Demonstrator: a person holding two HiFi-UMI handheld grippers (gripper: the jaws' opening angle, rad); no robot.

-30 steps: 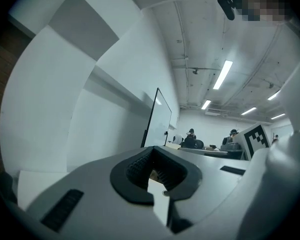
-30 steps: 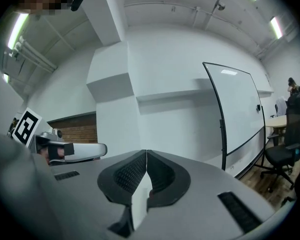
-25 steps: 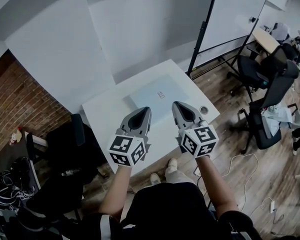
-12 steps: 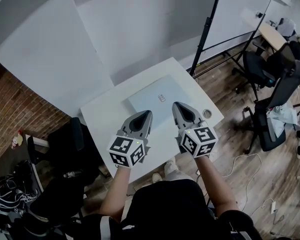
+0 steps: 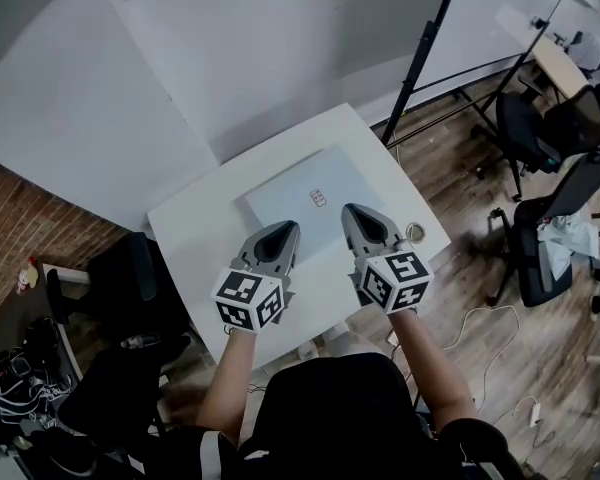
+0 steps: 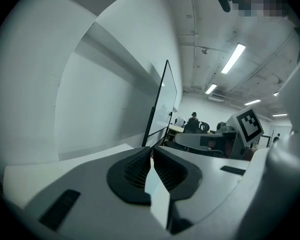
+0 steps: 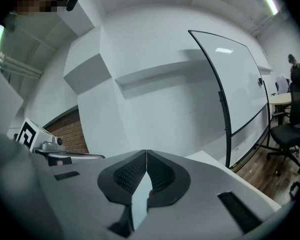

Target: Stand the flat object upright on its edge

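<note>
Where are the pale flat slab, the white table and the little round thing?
pale flat slab (image 5: 290, 190): head view, its top face.
white table (image 5: 192, 230): head view, bare left part.
little round thing (image 5: 415, 232): head view, its middle.

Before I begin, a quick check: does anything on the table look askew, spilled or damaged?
Nothing stands out. The flat object lies flat, square with the edges of the white table; a small round thing sits near the right edge.

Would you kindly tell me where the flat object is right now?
The flat object lies centrally on the white table in the head view, just beyond the left gripper and right gripper.
</note>
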